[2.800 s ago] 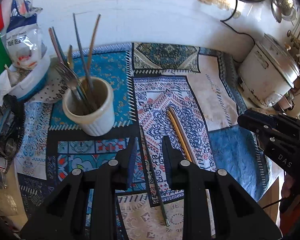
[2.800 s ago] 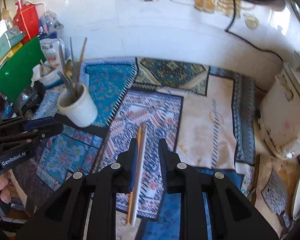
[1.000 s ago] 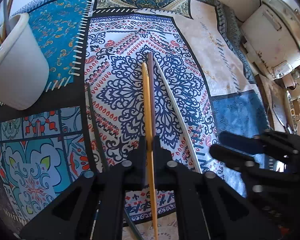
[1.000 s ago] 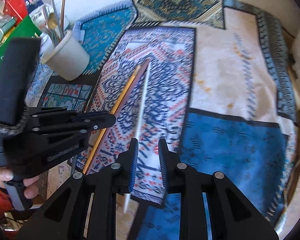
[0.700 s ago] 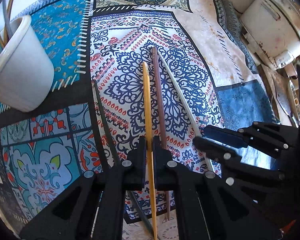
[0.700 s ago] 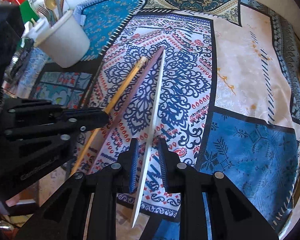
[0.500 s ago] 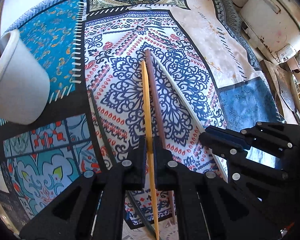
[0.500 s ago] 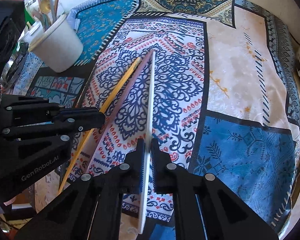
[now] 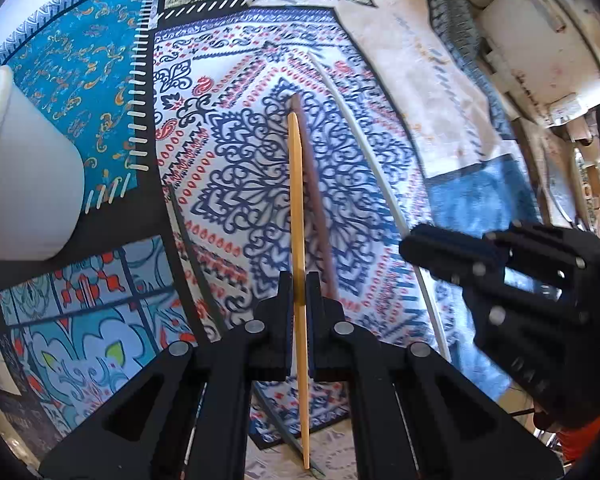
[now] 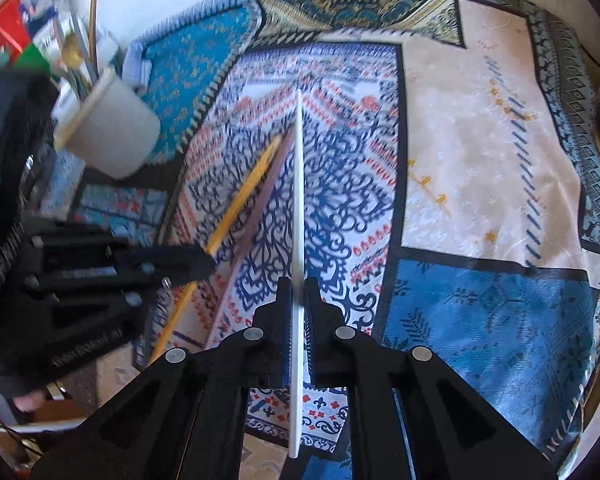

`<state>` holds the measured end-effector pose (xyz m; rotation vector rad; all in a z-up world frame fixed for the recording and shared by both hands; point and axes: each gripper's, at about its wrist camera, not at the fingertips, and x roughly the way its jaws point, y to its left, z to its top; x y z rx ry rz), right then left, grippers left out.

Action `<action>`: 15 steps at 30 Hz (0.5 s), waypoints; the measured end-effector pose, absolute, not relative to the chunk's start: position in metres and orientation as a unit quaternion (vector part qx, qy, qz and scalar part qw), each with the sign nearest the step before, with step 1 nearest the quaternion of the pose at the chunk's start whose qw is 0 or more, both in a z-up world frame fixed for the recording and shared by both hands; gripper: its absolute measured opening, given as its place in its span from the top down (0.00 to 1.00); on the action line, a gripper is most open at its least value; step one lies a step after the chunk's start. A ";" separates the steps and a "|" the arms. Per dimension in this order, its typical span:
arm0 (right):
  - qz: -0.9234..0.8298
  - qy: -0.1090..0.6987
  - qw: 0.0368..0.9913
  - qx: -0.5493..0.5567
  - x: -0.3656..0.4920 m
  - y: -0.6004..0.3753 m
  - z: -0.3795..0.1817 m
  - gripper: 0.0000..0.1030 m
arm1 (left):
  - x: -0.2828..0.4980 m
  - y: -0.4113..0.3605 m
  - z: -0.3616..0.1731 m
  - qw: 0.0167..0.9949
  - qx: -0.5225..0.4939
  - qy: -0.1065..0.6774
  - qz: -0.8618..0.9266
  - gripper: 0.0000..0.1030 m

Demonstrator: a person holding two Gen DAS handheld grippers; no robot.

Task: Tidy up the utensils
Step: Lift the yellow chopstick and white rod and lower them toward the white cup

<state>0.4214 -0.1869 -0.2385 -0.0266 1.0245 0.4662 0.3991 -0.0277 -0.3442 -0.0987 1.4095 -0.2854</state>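
Observation:
My left gripper (image 9: 299,292) is shut on a yellow chopstick (image 9: 296,200) that points away over the patterned cloth. A brown chopstick (image 9: 314,196) lies on the cloth just right of it. My right gripper (image 10: 298,300) is shut on a white chopstick (image 10: 298,200); this chopstick also shows in the left wrist view (image 9: 364,148). A dark chopstick (image 9: 190,236) lies on the cloth to the left. The white utensil cup (image 10: 112,136) holding forks and chopsticks stands at the left; it also shows in the left wrist view (image 9: 24,184).
A white rice cooker (image 9: 540,52) stands at the far right. Packets and a green item (image 10: 32,56) crowd the left behind the cup. The patchwork cloth (image 10: 480,140) covers the table, its front edge just below the grippers.
Both grippers have closed on their chopsticks: the left on the yellow one, the right on the white one, which now sits apart from the brown chopstick. The right wrist view has shifted slightly.

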 end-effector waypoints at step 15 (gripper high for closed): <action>0.232 0.387 0.892 0.022 0.400 -0.181 -0.165 0.95 | 0.373 0.006 -0.245 0.850 -0.053 0.516 -0.096 0.96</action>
